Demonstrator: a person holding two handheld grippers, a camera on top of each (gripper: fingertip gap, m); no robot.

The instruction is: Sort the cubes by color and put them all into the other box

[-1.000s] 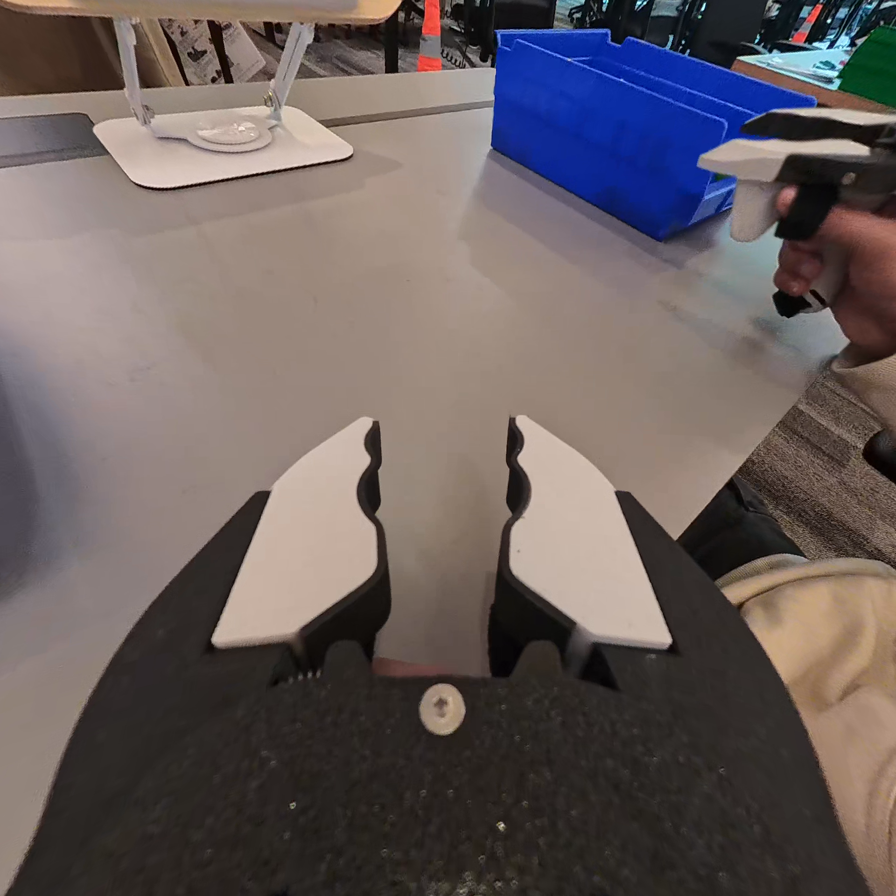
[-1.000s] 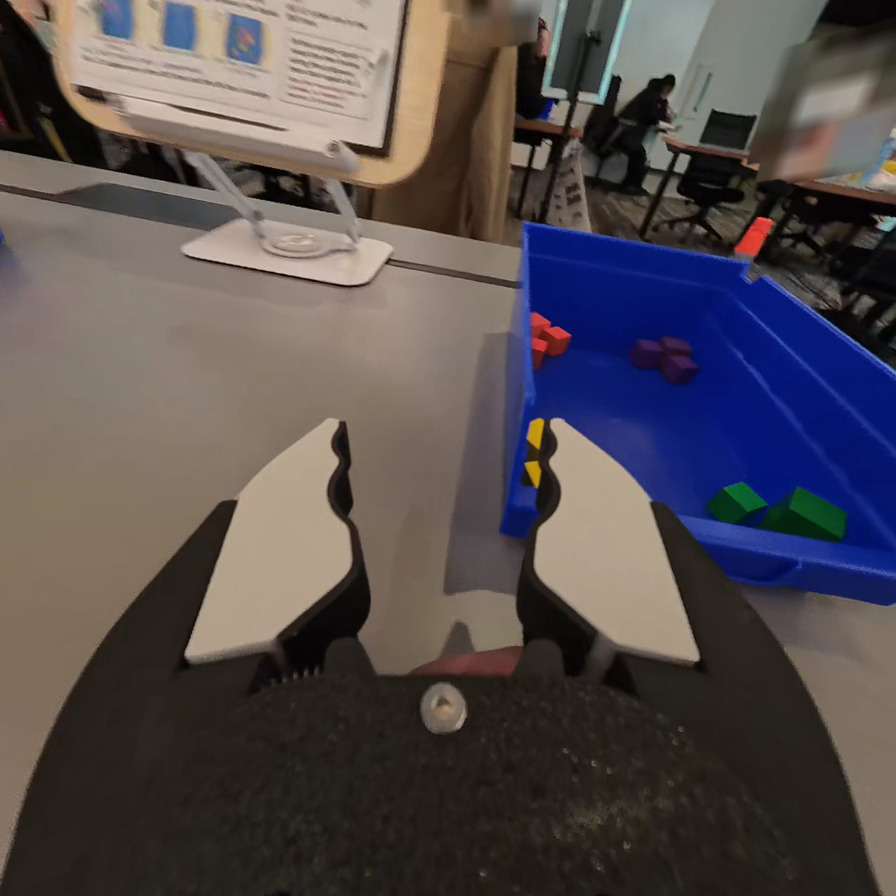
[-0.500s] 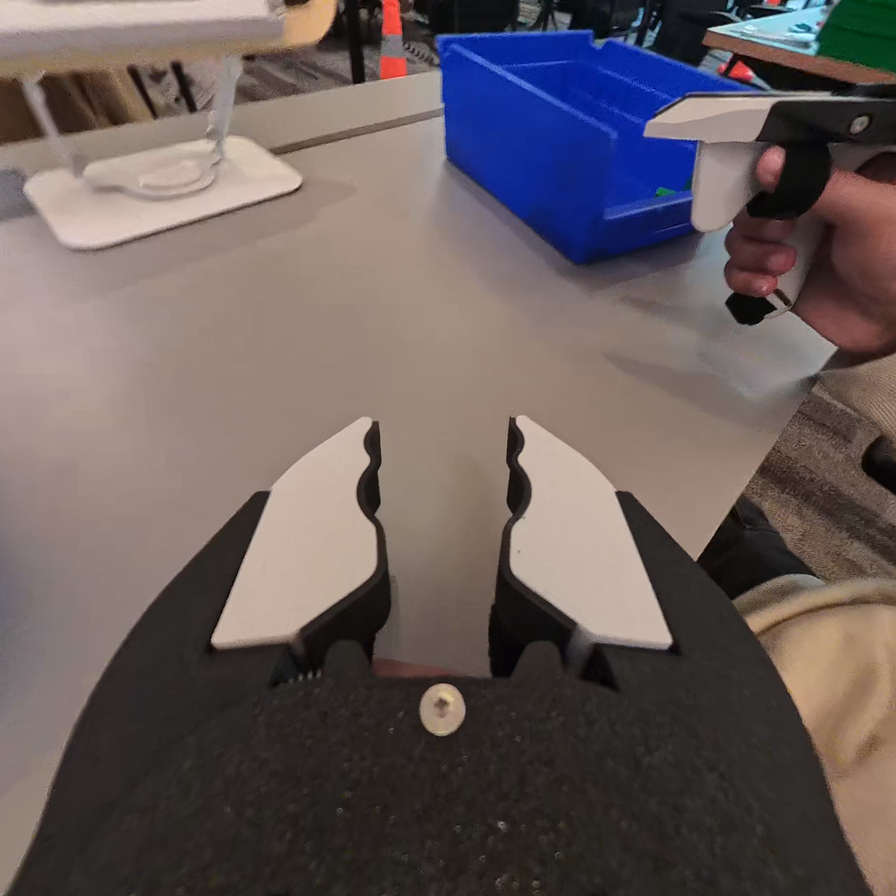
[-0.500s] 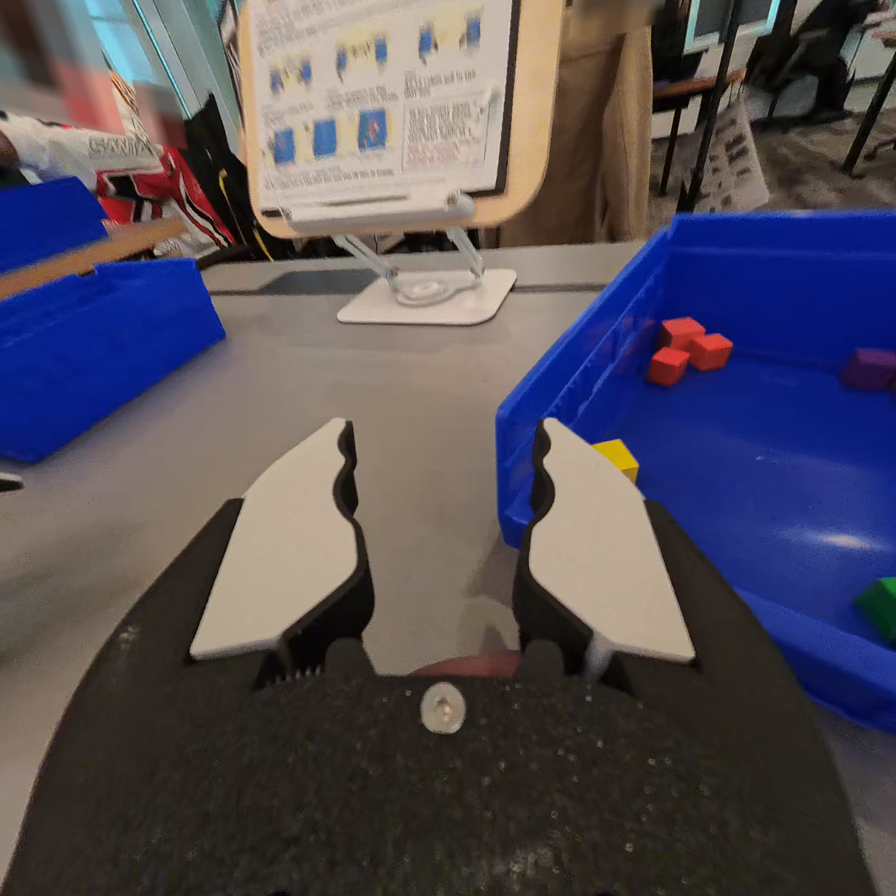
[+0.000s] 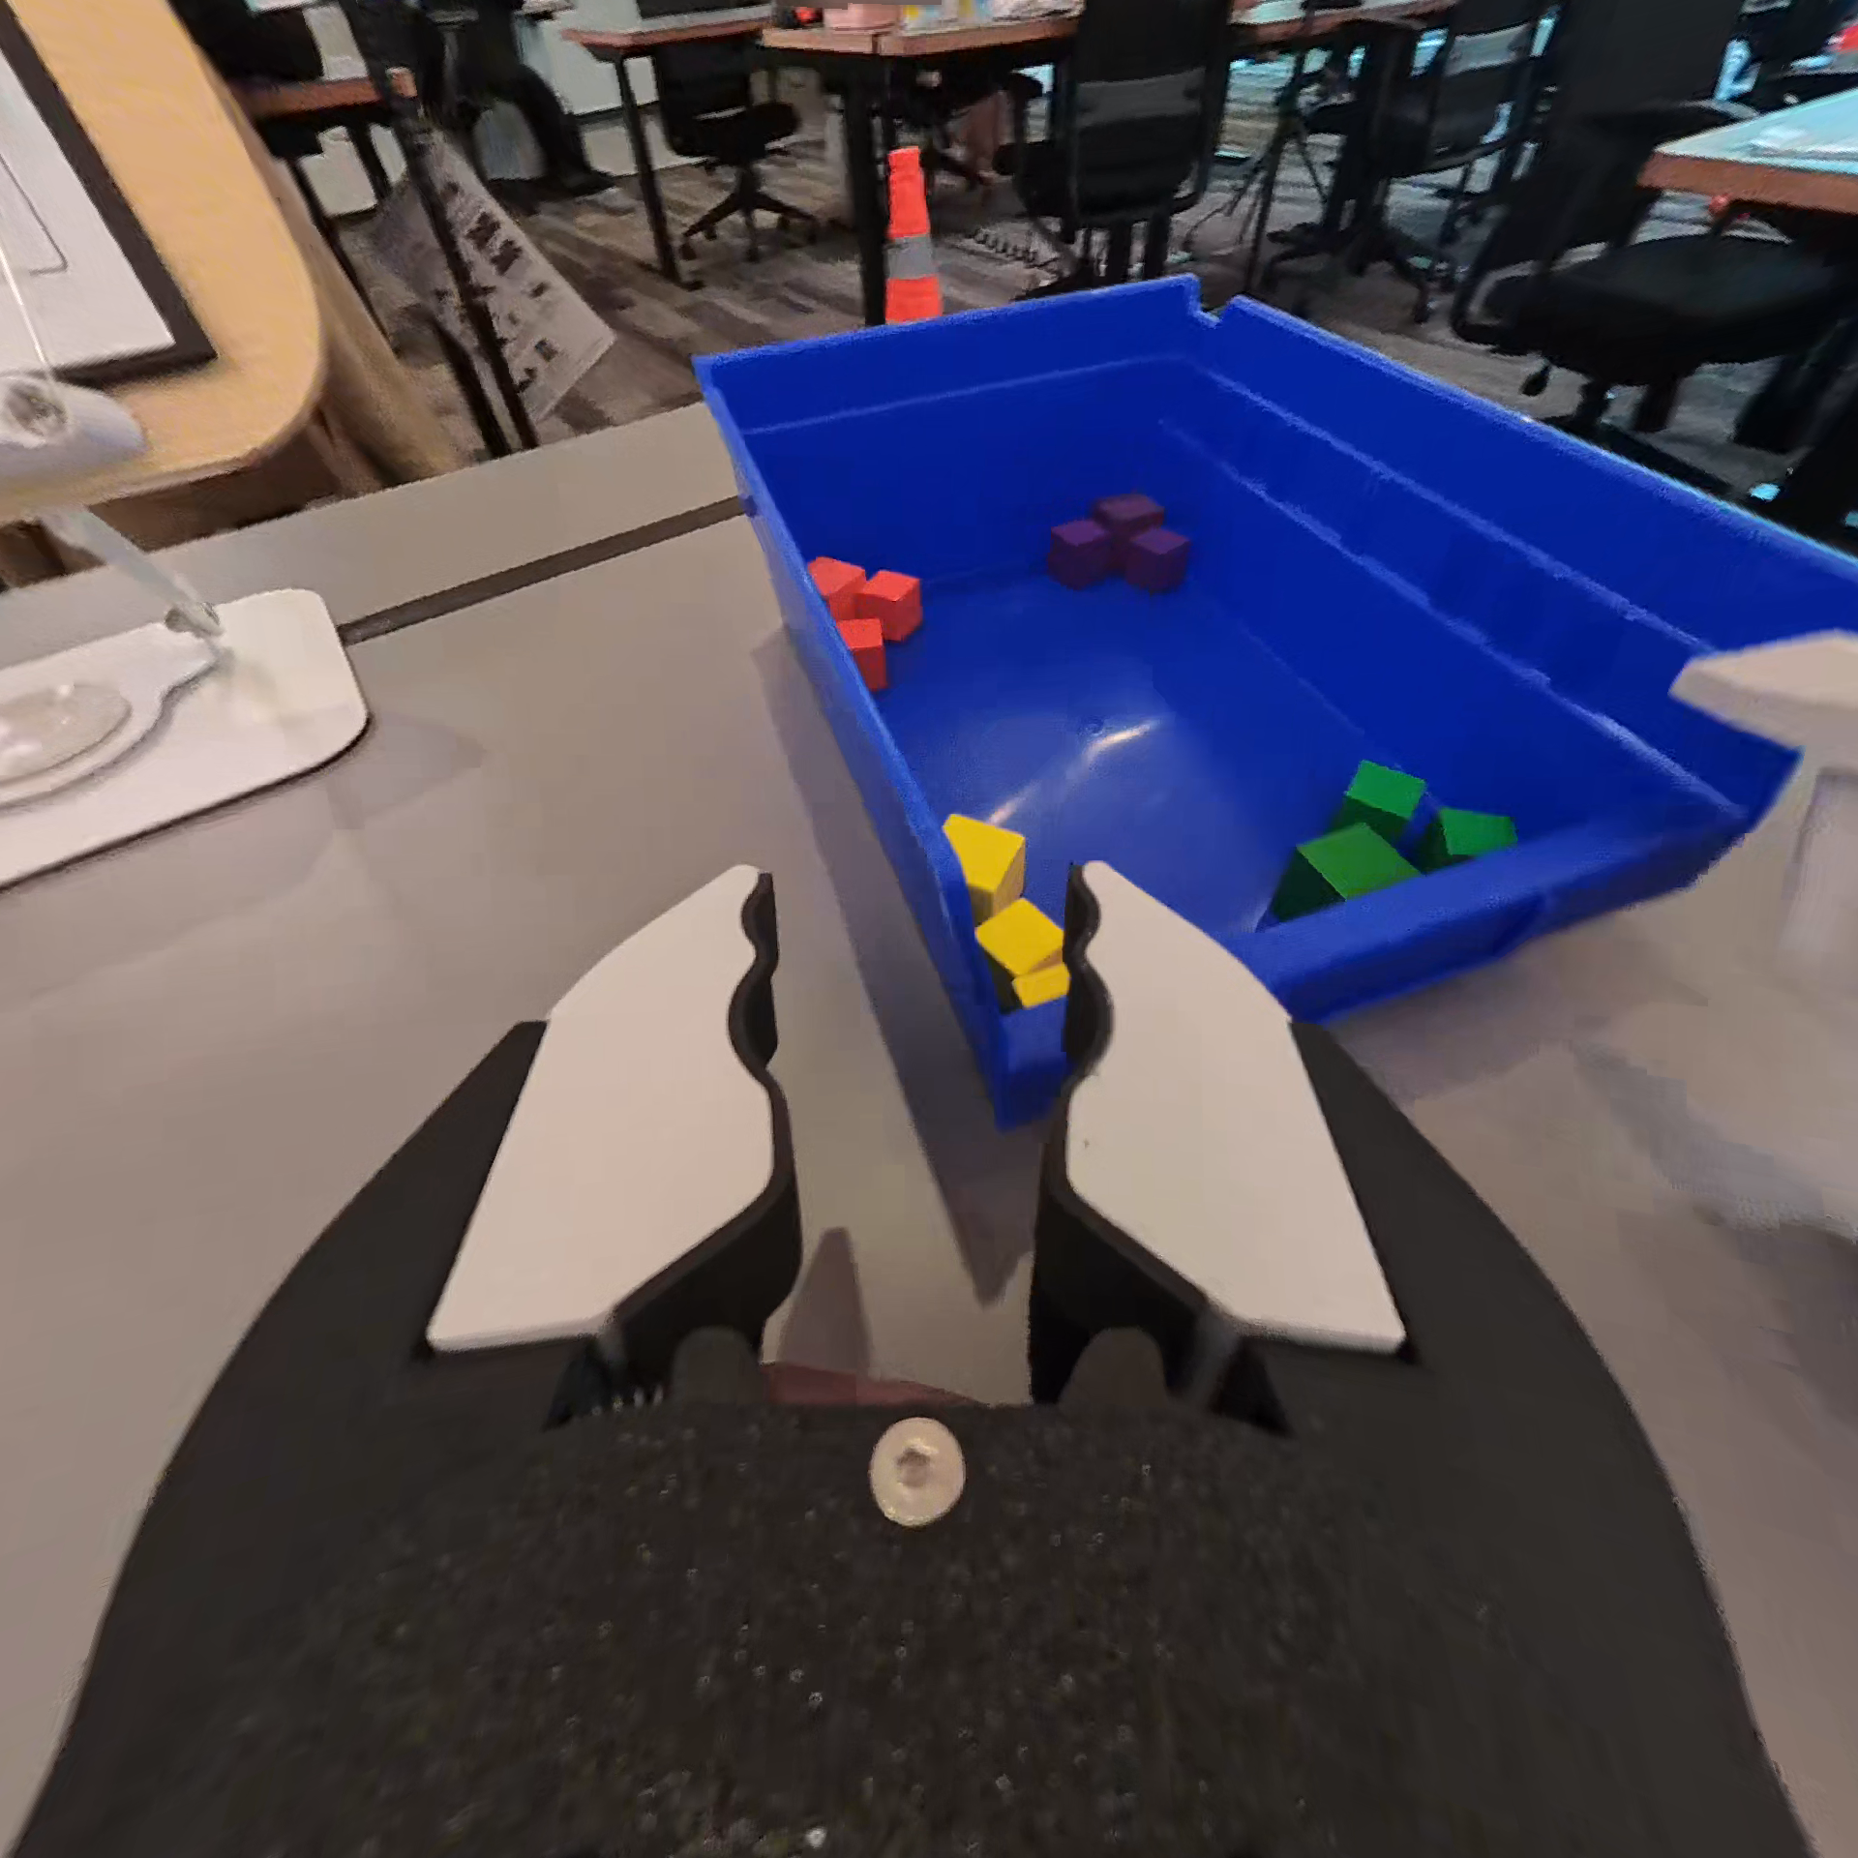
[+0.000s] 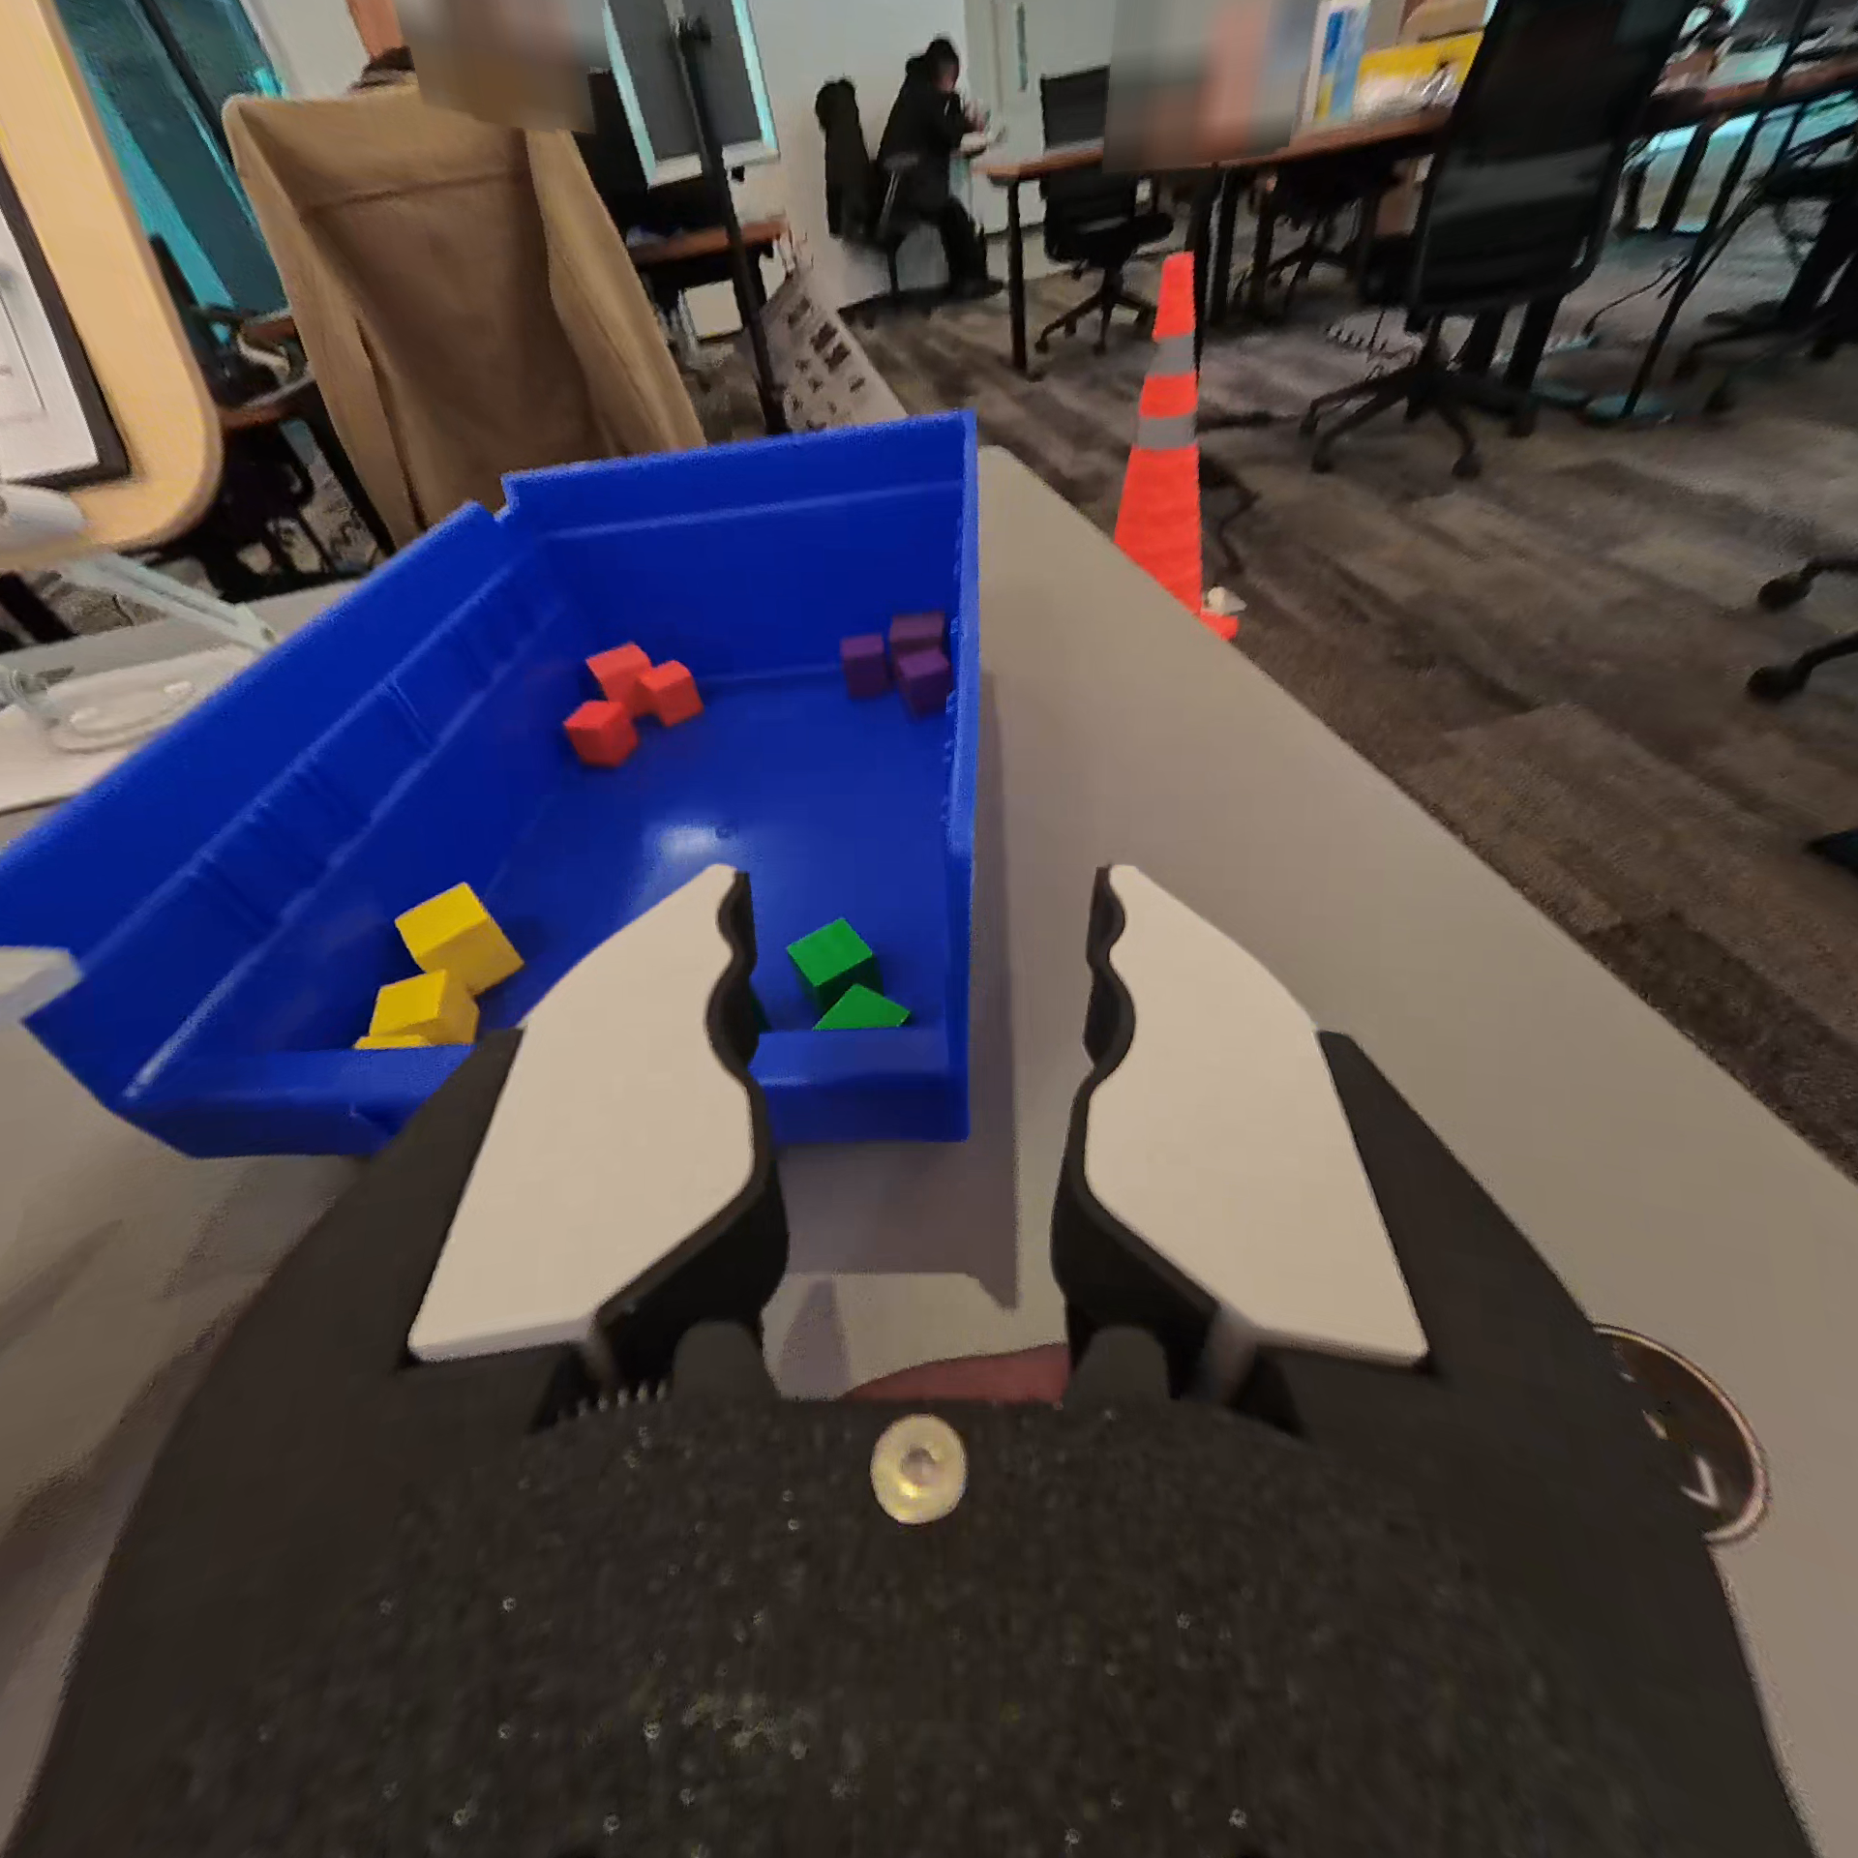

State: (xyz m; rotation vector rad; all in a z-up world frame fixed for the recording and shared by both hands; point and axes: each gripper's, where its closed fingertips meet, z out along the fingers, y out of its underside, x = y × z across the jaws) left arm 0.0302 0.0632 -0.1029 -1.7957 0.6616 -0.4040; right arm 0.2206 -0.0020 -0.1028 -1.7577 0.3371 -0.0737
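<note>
A blue box [image 5: 1488, 523] stands on the grey table [image 5: 503, 905]. It holds red cubes [image 5: 870, 608] and purple cubes [image 5: 1116, 543] at its far end, and yellow cubes [image 5: 1000, 910] and green cubes [image 5: 1377, 834] at its near end, each colour in its own corner. My left gripper [image 5: 920, 905] is open and empty, above the table at the box's near left corner. My right gripper [image 6: 920, 905] is open and empty, above the box's near right corner [image 6: 955, 1096]. The same box [image 6: 251, 734] shows in the right wrist view with red cubes [image 6: 628, 699], purple cubes [image 6: 900, 654], yellow cubes [image 6: 442, 965] and green cubes [image 6: 840, 970].
A white stand base [image 5: 151, 724] sits at the far left of the table. An orange traffic cone [image 6: 1171, 432] stands on the floor beyond the table's right edge [image 6: 1508, 804]. Office chairs and desks fill the background. The right gripper's white tip [image 5: 1790, 694] shows at the right.
Both grippers have swung round and now face the blue box with the sorted cubes. The left jaws opened slightly, the right jaws narrowed a little. Both stayed empty.
</note>
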